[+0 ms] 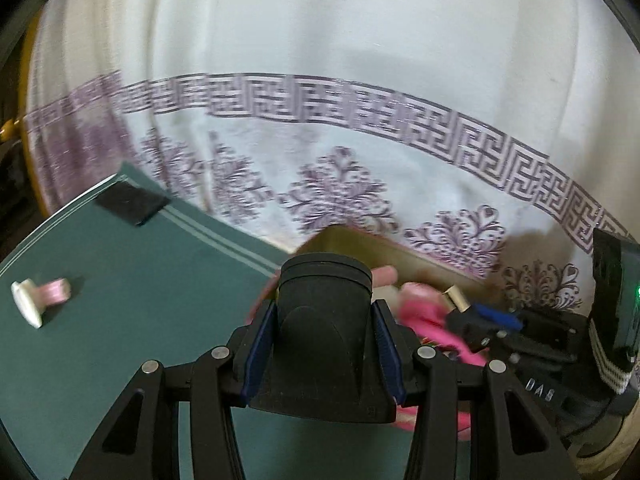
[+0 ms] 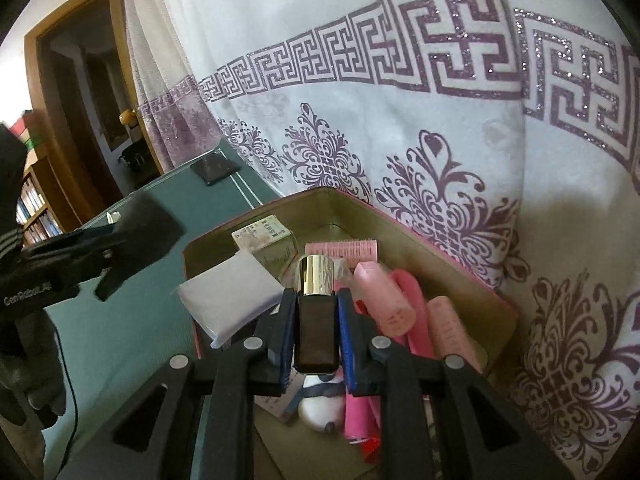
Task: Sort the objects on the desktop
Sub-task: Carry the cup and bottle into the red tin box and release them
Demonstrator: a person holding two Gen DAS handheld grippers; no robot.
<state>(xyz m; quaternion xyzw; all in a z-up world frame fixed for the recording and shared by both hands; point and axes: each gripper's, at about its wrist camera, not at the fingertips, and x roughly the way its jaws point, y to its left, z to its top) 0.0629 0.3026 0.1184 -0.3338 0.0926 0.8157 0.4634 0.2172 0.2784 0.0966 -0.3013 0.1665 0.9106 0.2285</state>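
Both tongs are pinching something. From the left wrist view, the left gripper (image 1: 322, 344) clamps a wide black object with a round top (image 1: 323, 320) between its blue pads (image 1: 256, 350). It hangs over the near left edge of the cardboard box (image 1: 360, 242). To the left, the green table (image 1: 120, 280) is mostly bare, with a small pink and white spool (image 1: 38, 296) and a flat black square (image 1: 130, 202) at the far corner. The right gripper (image 1: 486, 320) shows at right, blurred.

From the right wrist view, the right gripper (image 2: 316, 324) pinches a dark bottle with a gold cap (image 2: 315, 316), upright over the box (image 2: 420, 240). Inside lie pink hair rollers (image 2: 386, 300), a white pad (image 2: 230, 300) and a small carton (image 2: 266, 238). A white curtain with purple pattern (image 2: 400, 100) hangs just behind the box. A doorway (image 2: 80, 100) and bookshelves (image 2: 34, 208) are far left.
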